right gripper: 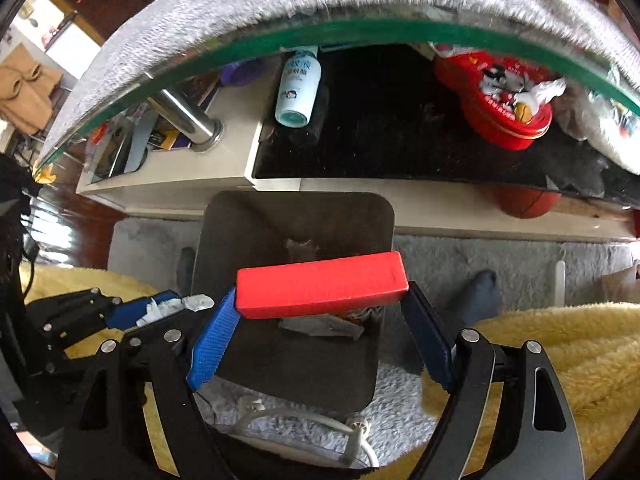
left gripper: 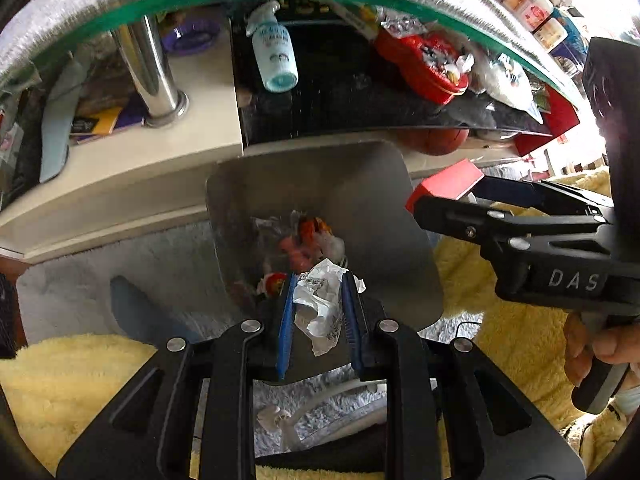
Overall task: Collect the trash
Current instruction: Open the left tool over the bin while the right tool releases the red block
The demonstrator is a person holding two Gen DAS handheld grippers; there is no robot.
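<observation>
Nearest the left wrist camera, the left gripper [left gripper: 319,312] clenches a crumpled white paper [left gripper: 320,304] between its blue pads, held over the near rim of the metal trash bin [left gripper: 384,208]. Inside the bin, toward 12 o'clock from the paper, lie red and white wrappers [left gripper: 308,240]. The right gripper [right gripper: 320,320] grasps a red block [right gripper: 320,290] by its two ends, crosswise above the same bin; in the left view that block [left gripper: 448,184] sits at 2 o'clock. Beyond the bin at 12 o'clock runs a low shelf under a glass tabletop [right gripper: 360,30], carrying a white bottle [right gripper: 298,88] and a red tin [right gripper: 496,100].
</observation>
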